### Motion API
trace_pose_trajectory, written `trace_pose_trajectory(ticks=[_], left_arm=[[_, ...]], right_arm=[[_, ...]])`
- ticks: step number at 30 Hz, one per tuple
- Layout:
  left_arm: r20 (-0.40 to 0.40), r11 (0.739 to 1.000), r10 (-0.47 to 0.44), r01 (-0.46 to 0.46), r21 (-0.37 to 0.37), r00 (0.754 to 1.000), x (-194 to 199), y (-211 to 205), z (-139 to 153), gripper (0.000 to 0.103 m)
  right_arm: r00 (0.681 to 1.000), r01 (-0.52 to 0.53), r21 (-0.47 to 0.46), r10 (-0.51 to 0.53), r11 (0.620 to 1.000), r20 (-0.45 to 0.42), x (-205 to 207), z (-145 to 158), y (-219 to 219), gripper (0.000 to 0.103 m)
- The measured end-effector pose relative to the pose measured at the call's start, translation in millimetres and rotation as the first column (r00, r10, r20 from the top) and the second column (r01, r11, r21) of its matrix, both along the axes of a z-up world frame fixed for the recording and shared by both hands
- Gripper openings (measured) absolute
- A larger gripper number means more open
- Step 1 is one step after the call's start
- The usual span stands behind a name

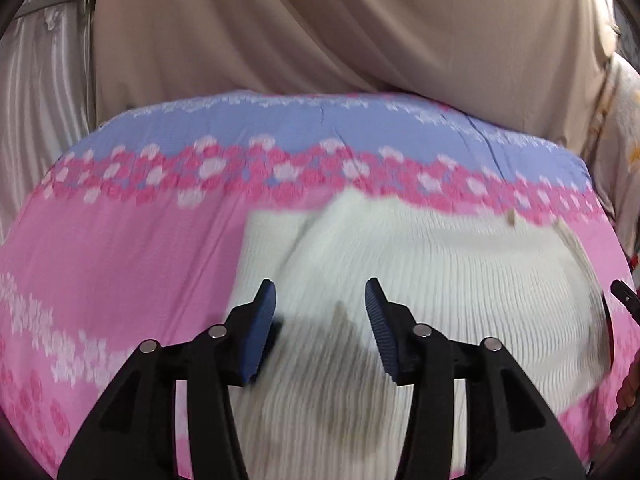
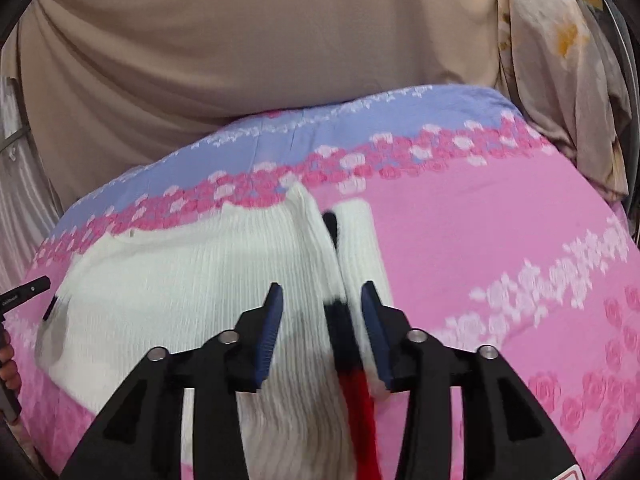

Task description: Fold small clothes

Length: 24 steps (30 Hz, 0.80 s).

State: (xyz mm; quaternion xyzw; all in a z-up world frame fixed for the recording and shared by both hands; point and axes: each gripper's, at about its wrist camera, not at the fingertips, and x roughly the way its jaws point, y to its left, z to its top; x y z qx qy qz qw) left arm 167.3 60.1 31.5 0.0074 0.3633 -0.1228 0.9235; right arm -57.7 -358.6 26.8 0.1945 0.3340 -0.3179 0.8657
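Observation:
A small white ribbed garment (image 1: pixel 420 272) lies flat on a pink and blue flowered bedsheet (image 1: pixel 120 248). My left gripper (image 1: pixel 320 300) is open and empty, hovering over the garment's left part. In the right wrist view the garment (image 2: pixel 192 276) fills the left and middle, with a black and red band (image 2: pixel 352 360) along its right side. My right gripper (image 2: pixel 322 304) is open and empty over that band. The tip of the other gripper shows at the edge of each view (image 1: pixel 624 296) (image 2: pixel 28 290).
A beige cloth (image 1: pixel 340 32) hangs behind the bed. A pale flowered fabric (image 2: pixel 560 60) hangs at the right. White pleated curtain (image 1: pixel 36 92) stands at the left. The sheet's far edge (image 2: pixel 360 100) curves along the back.

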Motion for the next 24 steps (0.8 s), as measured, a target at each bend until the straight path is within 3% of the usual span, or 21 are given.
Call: trace_pose_trajectory(ticks=[3, 7, 8, 9, 10, 11, 12, 14, 16, 19, 21, 24], left_arm=[[-0.055, 1.000, -0.005, 0.004, -0.029, 0.998, 52.7, -14.9, -4.8, 0.065], [-0.176, 0.997, -0.017, 0.004, -0.072, 0.984, 111.6, -28.7, -34.3, 0.061], [-0.200, 0.996, -0.032, 0.015, -0.083, 0.979, 120.5, -30.8, -41.2, 0.035], [-0.230, 0.996, -0.040, 0.021, -0.085, 0.972, 126.1, -32.7, -47.6, 0.019], [-0.223, 0.994, -0.047, 0.024, -0.104, 0.974, 128.6, -32.5, -47.4, 0.018], [-0.201, 0.993, -0.055, 0.033, -0.111, 0.978, 128.5, -32.5, -44.0, 0.007], [-0.190, 0.993, -0.058, 0.037, -0.110, 0.980, 127.9, -33.1, -41.5, 0.007], [-0.169, 0.996, -0.037, 0.023, -0.086, 0.985, 128.6, -33.3, -44.0, 0.007], [-0.137, 0.998, -0.033, 0.025, -0.062, 0.990, 129.0, -34.2, -51.0, 0.007], [-0.110, 1.000, -0.023, 0.022, -0.013, 0.994, 125.6, -39.8, -50.1, 0.007], [-0.097, 1.000, -0.015, 0.015, 0.005, 0.995, 122.8, -40.8, -46.1, 0.009], [0.001, 0.999, 0.012, -0.012, 0.040, 1.000, 94.0, -39.0, -23.2, 0.009]], right_arm=[[1.000, 0.013, 0.069, -0.012, 0.998, -0.010, 39.5, -12.3, -34.9, 0.045], [0.997, 0.048, 0.151, -0.038, 0.987, -0.067, 74.3, -46.3, -65.9, 0.047], [0.997, 0.049, 0.137, -0.040, 0.989, -0.069, 77.6, -47.0, -65.6, 0.044], [0.998, 0.037, 0.121, -0.030, 0.992, -0.060, 79.9, -43.4, -65.1, 0.013], [1.000, 0.019, 0.122, -0.016, 0.992, -0.021, 78.4, -37.0, -64.4, 0.007], [0.999, 0.028, 0.095, -0.029, 0.995, 0.019, 73.3, -28.6, -63.1, 0.007], [0.999, 0.043, 0.059, -0.045, 0.997, 0.024, 70.0, -22.1, -62.9, 0.006], [0.993, 0.108, 0.030, -0.107, 0.994, -0.041, 67.6, -29.6, -71.9, 0.004], [0.971, 0.179, 0.065, -0.166, 0.982, -0.172, 71.0, -60.7, -88.8, 0.000], [0.975, 0.185, 0.101, -0.170, 0.978, -0.141, 66.6, -48.0, -95.5, 0.000], [0.982, 0.185, 0.098, -0.180, 0.978, -0.060, 55.5, -31.1, -82.7, 0.003], [0.998, 0.063, 0.030, -0.063, 0.998, 0.010, 55.3, -3.1, -33.0, 0.011]])
